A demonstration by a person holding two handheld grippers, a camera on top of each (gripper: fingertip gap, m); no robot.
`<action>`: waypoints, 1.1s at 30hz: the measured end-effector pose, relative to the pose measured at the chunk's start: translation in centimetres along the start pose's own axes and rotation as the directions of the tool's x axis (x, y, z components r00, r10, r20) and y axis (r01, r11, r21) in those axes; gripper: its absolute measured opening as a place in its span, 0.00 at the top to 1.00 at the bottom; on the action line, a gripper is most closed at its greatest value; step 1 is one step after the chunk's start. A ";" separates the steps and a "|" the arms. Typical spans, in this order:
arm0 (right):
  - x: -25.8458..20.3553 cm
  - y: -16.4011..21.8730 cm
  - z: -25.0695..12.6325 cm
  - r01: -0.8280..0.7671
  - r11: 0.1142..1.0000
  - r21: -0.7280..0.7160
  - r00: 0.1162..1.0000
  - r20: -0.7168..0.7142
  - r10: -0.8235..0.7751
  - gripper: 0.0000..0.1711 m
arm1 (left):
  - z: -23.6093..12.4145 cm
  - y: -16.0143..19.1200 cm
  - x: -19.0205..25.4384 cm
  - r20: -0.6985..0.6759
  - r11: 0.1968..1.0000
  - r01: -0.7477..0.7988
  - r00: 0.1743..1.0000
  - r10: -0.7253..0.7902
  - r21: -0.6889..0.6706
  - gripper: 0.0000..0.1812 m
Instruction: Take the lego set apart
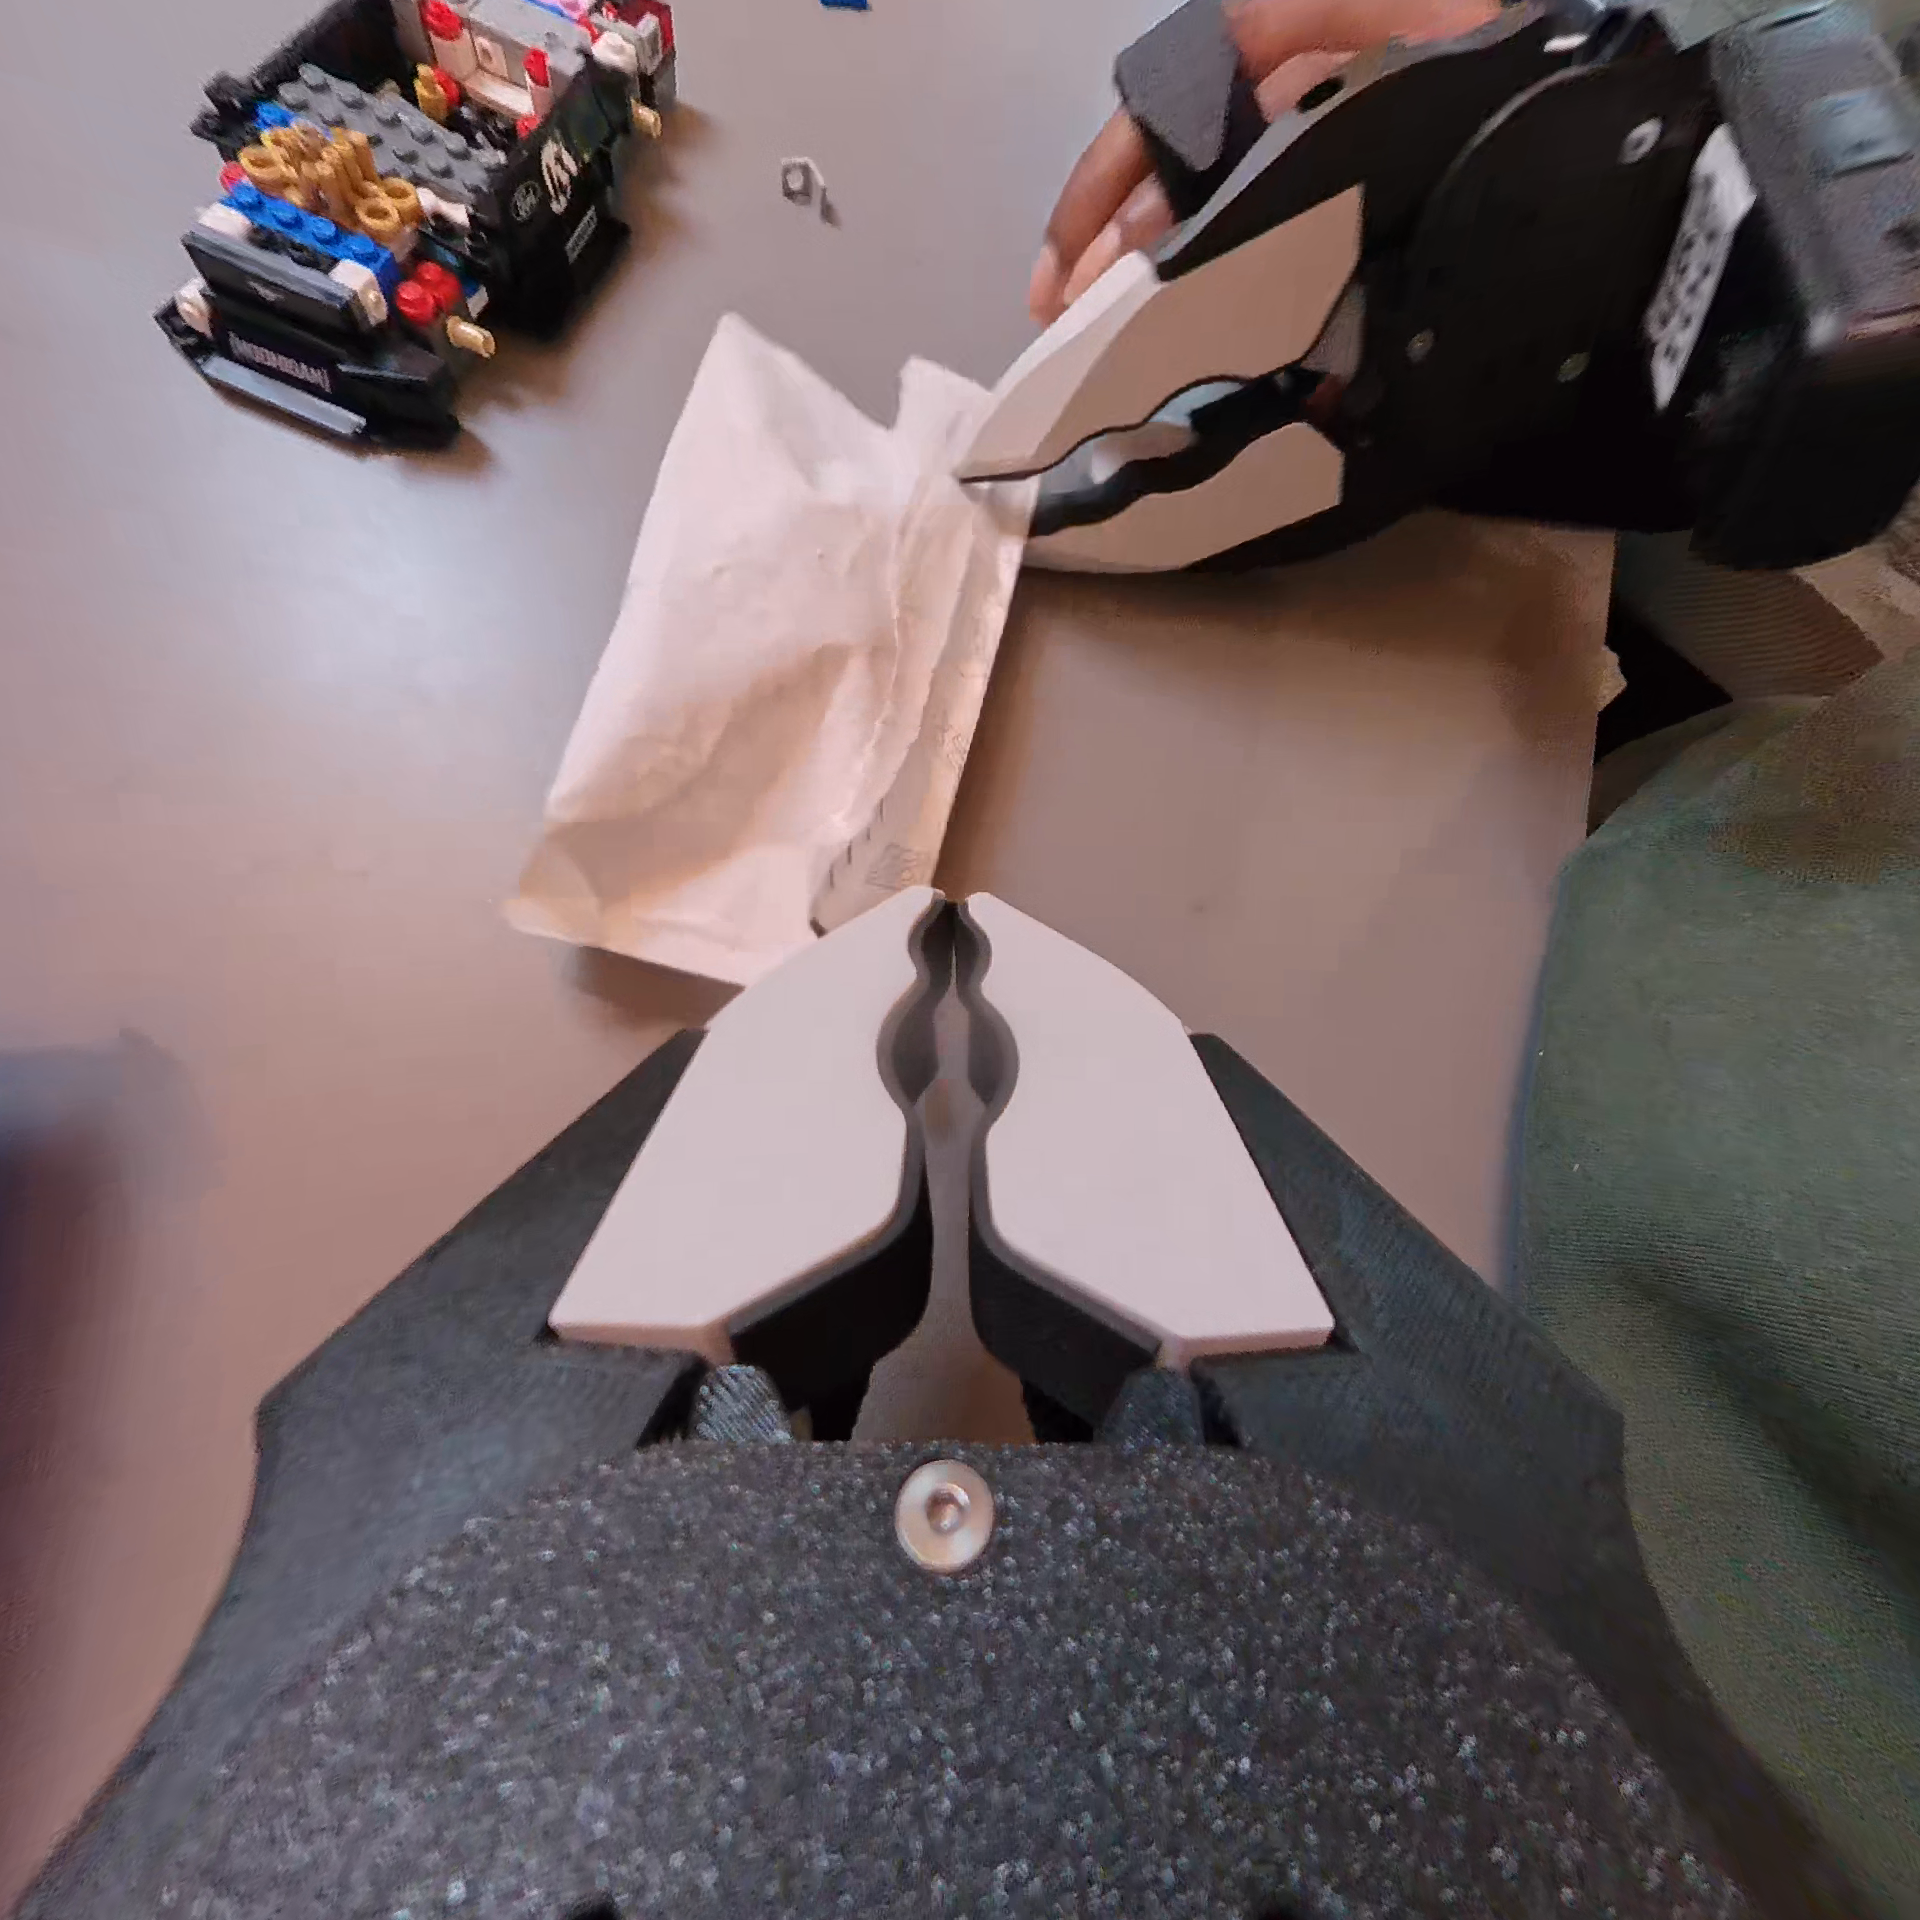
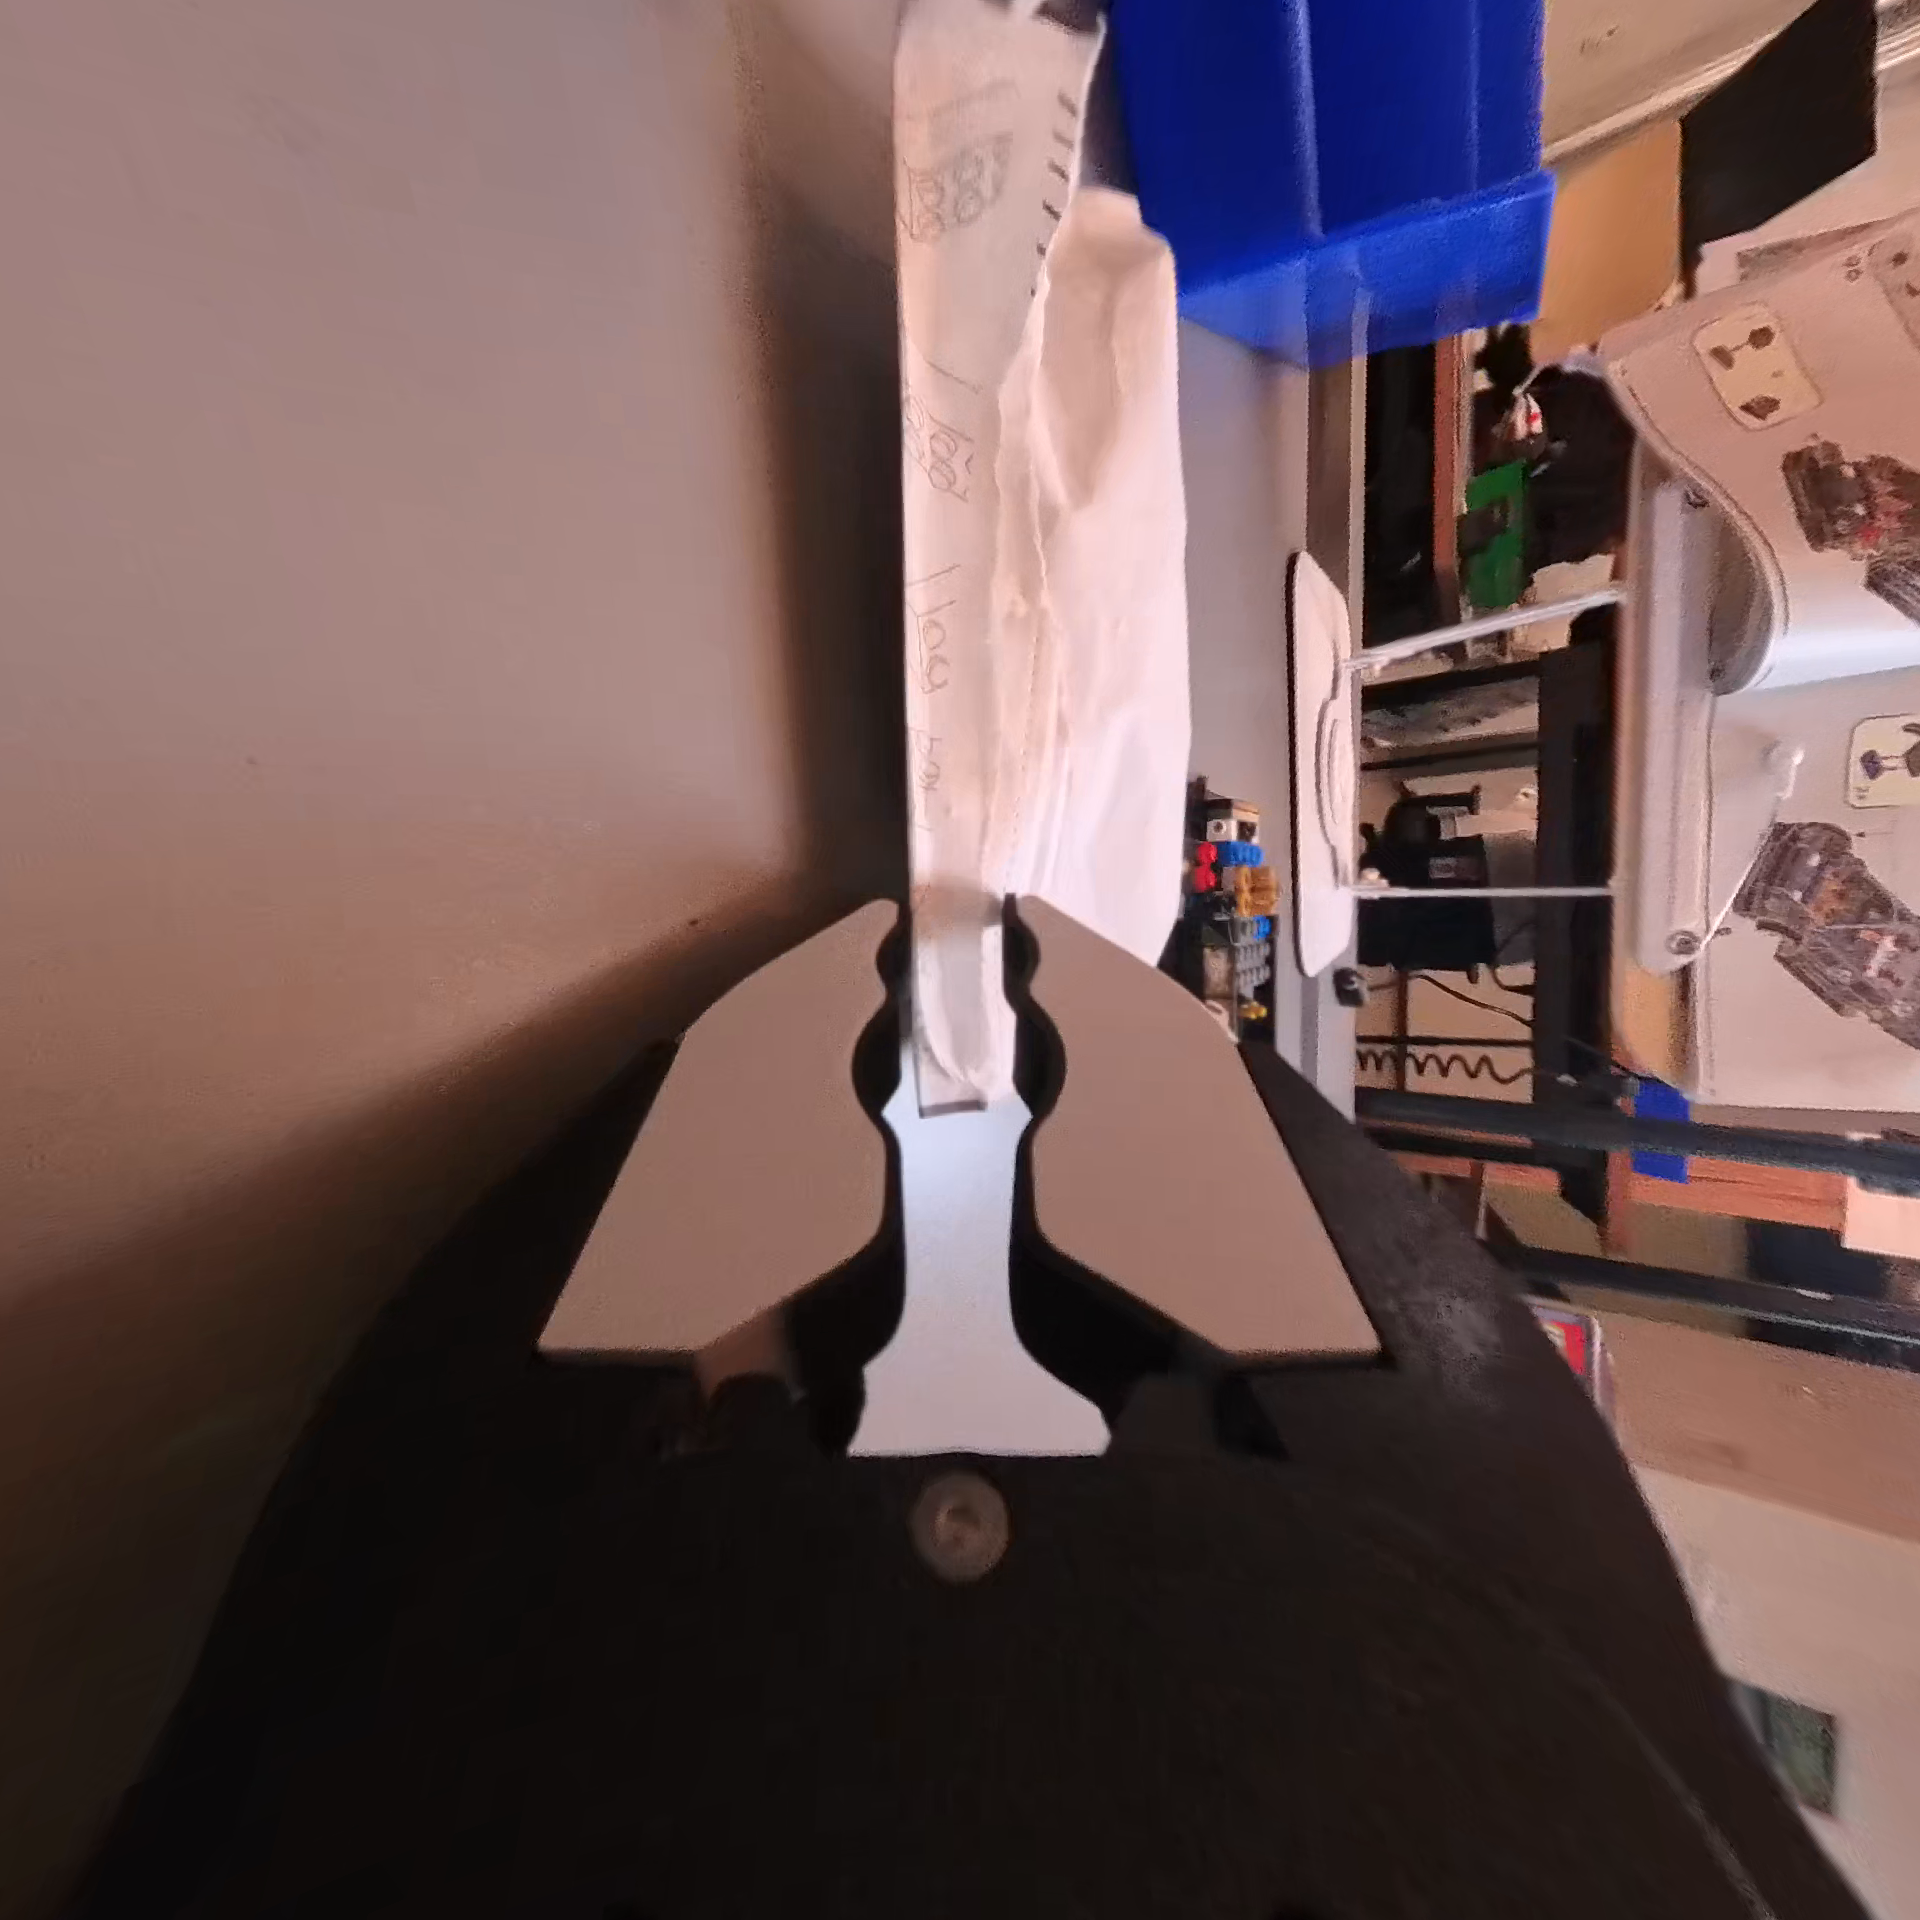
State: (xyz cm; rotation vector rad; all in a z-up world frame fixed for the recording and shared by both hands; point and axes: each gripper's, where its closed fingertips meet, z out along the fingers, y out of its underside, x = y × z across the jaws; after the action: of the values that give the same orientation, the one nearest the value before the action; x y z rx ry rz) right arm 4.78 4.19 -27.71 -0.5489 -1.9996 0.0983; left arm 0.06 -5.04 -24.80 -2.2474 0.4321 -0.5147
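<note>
- The table is a smooth brown top, bare over most of its near part; past its edge sits something dark green, cloth by the look of it.
- Seen from the right wrist, the room beyond is cluttered: dark shelving, a blue bin and white sheets with printed pictures of models.
- The lego set stands far off on the table, well apart from both grippers: a black-walled build, studded on top, with blue, red, white and gold pieces and a grey plate.
- 1 small grey piece lies loose just beside it.
- A crumpled white paper bag lies between the set and the grippers, faint line drawings printed along 1 edge.
- The left gripper hovers by the bag's near corner, its fingers brought together at the tips with nothing between them.
- The right gripper is turned on its side and has the bag's edge pinched between its narrowly parted fingers.
- The set carries printed panels and the right gripper a black-and-white marker tag; I leave their writing unread.
</note>
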 end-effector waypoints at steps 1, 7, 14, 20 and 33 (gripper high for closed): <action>0.2 0.2 0.2 0.012 1.000 -0.018 1.000 -0.006 -0.012 0.91 | -0.2 -0.2 0.0 0.009 1.000 -0.017 1.000 0.017 0.016 1.00; 2.2 -1.1 -0.8 -0.220 0.975 0.014 0.973 0.079 0.218 0.99 | -2.1 -3.0 -0.6 0.264 0.937 -0.328 0.921 0.288 0.119 0.66; 3.5 -3.1 -2.2 -0.444 0.895 -0.036 0.843 0.323 0.431 1.00 | -1.0 -3.7 -0.4 0.375 0.760 -0.641 0.682 0.628 -0.106 0.72; 4.5 -3.7 -2.5 -0.532 0.845 -0.053 0.759 0.412 0.504 1.00 | -1.2 -3.4 -1.4 0.400 0.677 -0.695 0.564 0.722 -0.240 1.00; 17.2 -0.9 -7.6 -0.806 0.513 0.294 0.577 0.200 0.792 0.74 | -25.2 -11.2 -16.5 0.548 0.970 -0.046 0.831 -0.097 0.240 0.99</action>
State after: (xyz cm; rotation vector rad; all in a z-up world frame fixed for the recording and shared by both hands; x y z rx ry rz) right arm 4.48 9.34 -9.62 -1.2064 -1.5339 1.0458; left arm -24.85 -5.86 -4.52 -2.0397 0.0285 0.0930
